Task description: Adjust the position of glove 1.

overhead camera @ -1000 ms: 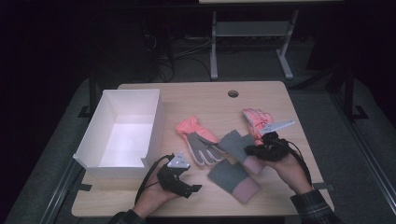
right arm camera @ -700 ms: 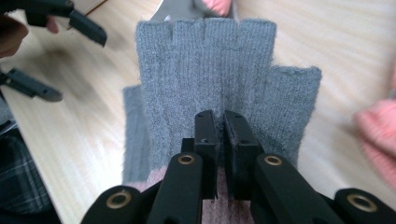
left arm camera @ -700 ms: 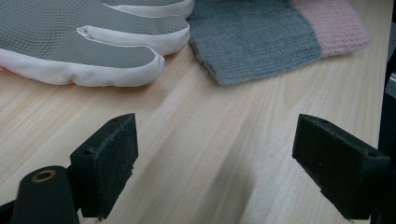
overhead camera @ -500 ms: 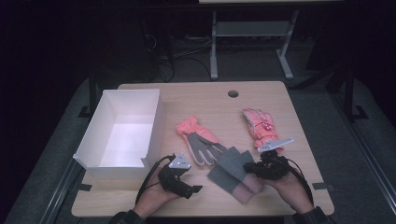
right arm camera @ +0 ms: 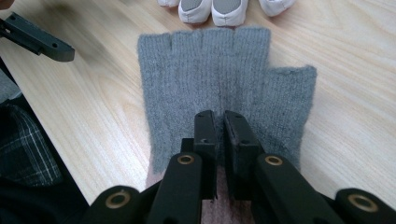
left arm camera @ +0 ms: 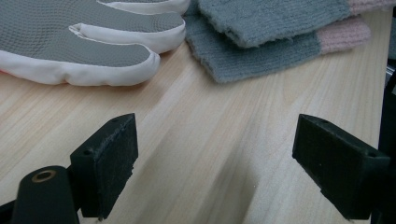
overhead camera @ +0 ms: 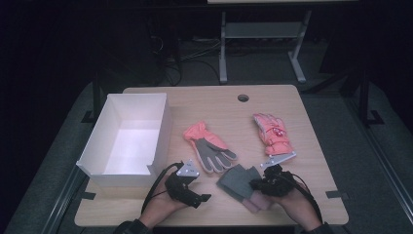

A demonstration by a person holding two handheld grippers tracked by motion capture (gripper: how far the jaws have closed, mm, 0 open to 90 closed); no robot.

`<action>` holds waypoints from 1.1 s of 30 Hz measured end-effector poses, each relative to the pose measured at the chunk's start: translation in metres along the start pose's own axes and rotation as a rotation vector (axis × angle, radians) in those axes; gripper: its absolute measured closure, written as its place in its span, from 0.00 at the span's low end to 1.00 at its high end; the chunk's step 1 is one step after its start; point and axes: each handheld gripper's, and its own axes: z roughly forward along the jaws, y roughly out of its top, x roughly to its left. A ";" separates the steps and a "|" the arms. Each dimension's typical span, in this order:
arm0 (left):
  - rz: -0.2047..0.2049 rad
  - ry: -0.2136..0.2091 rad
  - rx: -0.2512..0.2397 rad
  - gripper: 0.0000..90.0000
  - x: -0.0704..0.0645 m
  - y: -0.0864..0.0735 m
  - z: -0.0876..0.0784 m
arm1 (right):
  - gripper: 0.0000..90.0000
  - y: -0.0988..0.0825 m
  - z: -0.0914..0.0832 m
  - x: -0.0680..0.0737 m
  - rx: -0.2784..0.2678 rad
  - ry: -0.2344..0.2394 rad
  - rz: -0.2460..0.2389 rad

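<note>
Right gripper [right arm camera: 219, 122] has its jaws pressed nearly together, pinching a fold of the grey knit glove [right arm camera: 224, 93] right in the middle of the palm — you can see the knit bunching up between the two black pads in the right gripper view. That glove is fingerless, lies flat on the wooden table [overhead camera: 311, 195] near the front edge, and has a pale pink cuff [overhead camera: 257, 203] on the side toward the person. From the high view the right gripper [overhead camera: 263, 184] sits on top of the grey knit glove [overhead camera: 234, 179], hand wrapped around it from below.

Left gripper [left arm camera: 215, 163] is a different story — jaws spread wide with only bare tabletop between them, not touching anything. Its view looks across the wood at the grey-palmed glove [left arm camera: 79, 42] with white edging and, beside that, the grey knit one. In the high view the left gripper [overhead camera: 192, 187] rests low on the table just in front of the white box [overhead camera: 97, 156].

Grey-palmed glove [overhead camera: 209, 148] has a coral cuff and lies just behind the knit one, fingertips almost meeting it. Another coral glove [overhead camera: 272, 134] lies well off to the right.
</note>
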 end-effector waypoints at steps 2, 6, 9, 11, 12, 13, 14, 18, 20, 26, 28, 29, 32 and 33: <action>-0.013 0.001 -0.010 0.15 0.000 0.000 0.001 | 0.94 0.002 0.000 0.001 -0.005 0.001 0.006; -0.005 -0.001 -0.003 0.15 0.000 0.001 0.002 | 0.93 0.006 0.002 0.004 -0.014 0.001 0.007; -0.009 -0.004 -0.001 0.15 -0.002 0.001 0.004 | 0.90 0.007 0.006 0.004 -0.011 0.006 -0.003; -0.007 -0.004 0.001 0.15 -0.003 0.001 0.004 | 0.87 0.007 0.008 0.005 -0.014 0.008 -0.005; -0.007 -0.005 0.002 0.15 -0.002 0.001 0.004 | 0.86 0.007 0.007 0.004 -0.020 0.010 -0.007; -0.005 -0.003 0.000 0.15 -0.002 0.001 0.003 | 0.84 0.006 0.005 0.004 -0.029 0.012 -0.008; -0.001 -0.002 0.003 0.15 -0.001 0.001 0.003 | 0.84 0.006 0.002 0.003 -0.049 0.012 -0.016; -0.011 -0.007 -0.003 0.16 0.000 0.001 0.001 | 0.91 0.000 -0.011 -0.006 -0.075 0.001 -0.013; -0.008 -0.018 -0.003 0.19 0.000 0.001 0.000 | 0.96 -0.005 -0.018 -0.013 -0.079 -0.011 -0.026; -0.011 -0.077 -0.018 0.75 -0.008 0.003 -0.004 | 1.00 -0.028 -0.034 -0.039 -0.078 -0.069 -0.017; -0.003 -0.102 -0.009 0.83 -0.012 0.006 -0.003 | 1.00 -0.032 -0.035 -0.042 -0.069 -0.073 -0.019; -0.001 -0.117 -0.004 0.91 -0.015 0.008 -0.001 | 1.00 -0.035 -0.034 -0.044 -0.064 -0.077 -0.018; 0.006 -0.151 0.007 1.00 -0.025 0.013 0.007 | 1.00 -0.044 -0.030 -0.048 -0.036 -0.069 -0.039; 0.019 -0.155 0.021 1.00 -0.029 0.016 0.012 | 1.00 -0.045 -0.029 -0.048 -0.031 -0.067 -0.043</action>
